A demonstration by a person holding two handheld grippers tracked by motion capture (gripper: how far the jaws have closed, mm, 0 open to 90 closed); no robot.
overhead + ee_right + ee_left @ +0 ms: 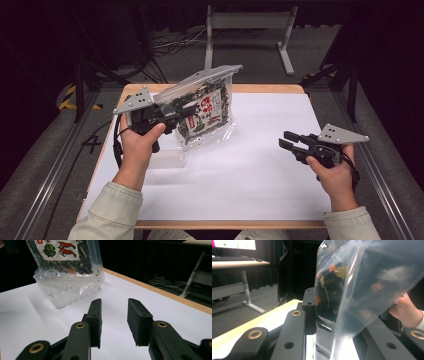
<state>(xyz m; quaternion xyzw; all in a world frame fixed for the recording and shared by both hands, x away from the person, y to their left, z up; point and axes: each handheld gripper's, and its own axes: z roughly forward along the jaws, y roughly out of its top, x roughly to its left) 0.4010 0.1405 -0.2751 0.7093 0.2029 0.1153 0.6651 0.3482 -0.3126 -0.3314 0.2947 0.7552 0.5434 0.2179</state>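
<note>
Here, high view:
Table: a white sheet (240, 165) covers a wooden top, whose pale edge shows at the far and near sides.
Left gripper (187, 111): black, with a grey three-cornered plate on top; the left hand (139, 142) holds it over the left part of the table. Its jaws are closed on the clear bag.
Clear bag (205, 107): soft, shiny plastic with a zip strip along the top edge. It stands tilted, its top towards the far right and its bottom touching the sheet. Inside is a packet (207, 111) of dark dried pieces with a white and red label.
Right gripper (287, 140): black, held by the right hand (334, 172) near the right edge, well apart from the bag. Its jaws are apart with nothing between them.

Left gripper view:
Bag: the plastic (362, 290) is very near the camera and blurred. It passes between the two black jaws. Dark, orange and yellow pieces show through it.
Hard to see: the tip of the right-side jaw is hidden behind the plastic. A hand (405, 311) is cut off at the right edge.

Right gripper view:
Jaws: two flat matte black pads (96, 320) with brass-coloured rivets, parted moderately above the white sheet.
Bag: it stands at the upper left, and its top is cut off. The label (60, 250) shows red shrimps and a green leaf. The bottom of the bag is wrinkled and empty.
</note>
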